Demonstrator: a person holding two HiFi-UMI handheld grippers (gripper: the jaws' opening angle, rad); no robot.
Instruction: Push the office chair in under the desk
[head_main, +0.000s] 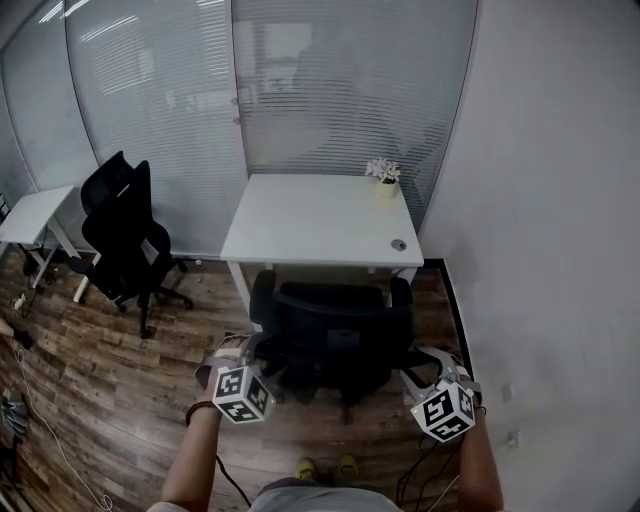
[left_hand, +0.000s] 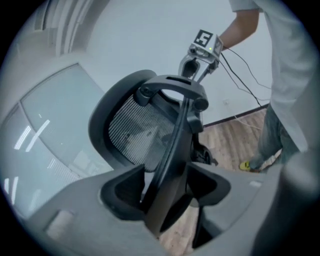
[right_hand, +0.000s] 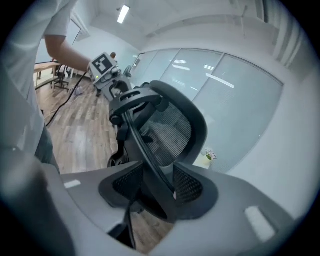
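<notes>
A black mesh office chair (head_main: 335, 335) stands in front of the white desk (head_main: 300, 215), with its seat at the desk's front edge and its back toward me. My left gripper (head_main: 254, 360) is at the left edge of the chair back and my right gripper (head_main: 424, 366) at the right edge. In the left gripper view the back's black rim (left_hand: 172, 150) runs between the wide-open jaws of the left gripper (left_hand: 165, 195), with gaps on both sides. The right gripper (right_hand: 155, 192) likewise straddles the rim (right_hand: 145, 150), and mesh shows on either side.
A small potted plant (head_main: 384, 172) and a round grommet (head_main: 399, 244) sit on the desk's right side. A second black chair (head_main: 125, 235) and another white table (head_main: 30, 215) stand at the left. A white wall (head_main: 540, 250) closes the right, with glass partitions behind. Cables lie on the wood floor (head_main: 60, 440).
</notes>
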